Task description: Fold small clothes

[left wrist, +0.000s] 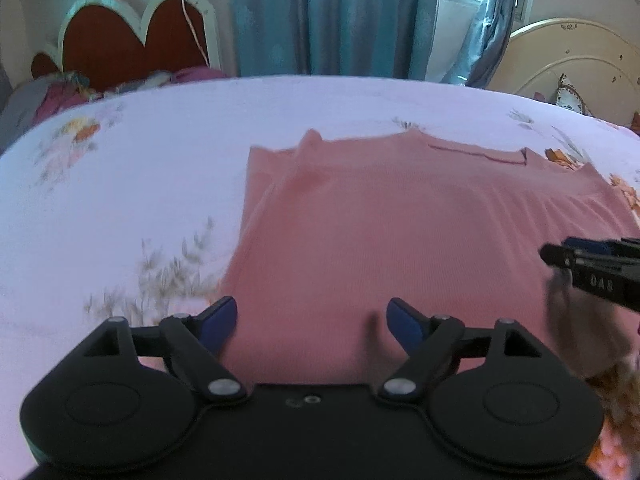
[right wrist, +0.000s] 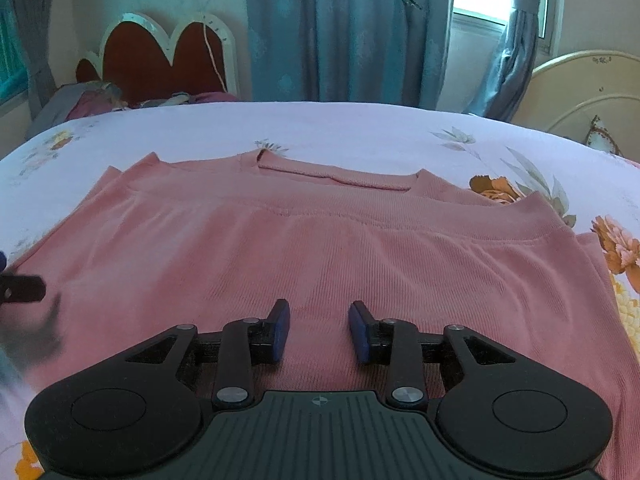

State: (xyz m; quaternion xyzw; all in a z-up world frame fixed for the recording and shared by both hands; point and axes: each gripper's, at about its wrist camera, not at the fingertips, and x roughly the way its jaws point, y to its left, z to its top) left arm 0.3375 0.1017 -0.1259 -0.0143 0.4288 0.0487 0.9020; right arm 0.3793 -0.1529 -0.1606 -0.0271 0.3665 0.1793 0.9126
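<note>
A pink ribbed top (left wrist: 380,224) lies folded on the bed, its lower hem folded up toward the neckline at the far side; it also fills the right wrist view (right wrist: 320,248). My left gripper (left wrist: 312,322) is open and empty, hovering over the top's near left edge. My right gripper (right wrist: 319,330) is open and empty over the top's near middle. The right gripper also shows at the right edge of the left wrist view (left wrist: 592,272). The left gripper's tip shows at the left edge of the right wrist view (right wrist: 20,288).
The bed has a white floral sheet (left wrist: 120,200). A red heart-shaped headboard (left wrist: 136,40) with bundled bedding (left wrist: 52,92) stands at the far left. Blue curtains (right wrist: 348,28) hang behind. A cream headboard (right wrist: 588,96) stands at the far right.
</note>
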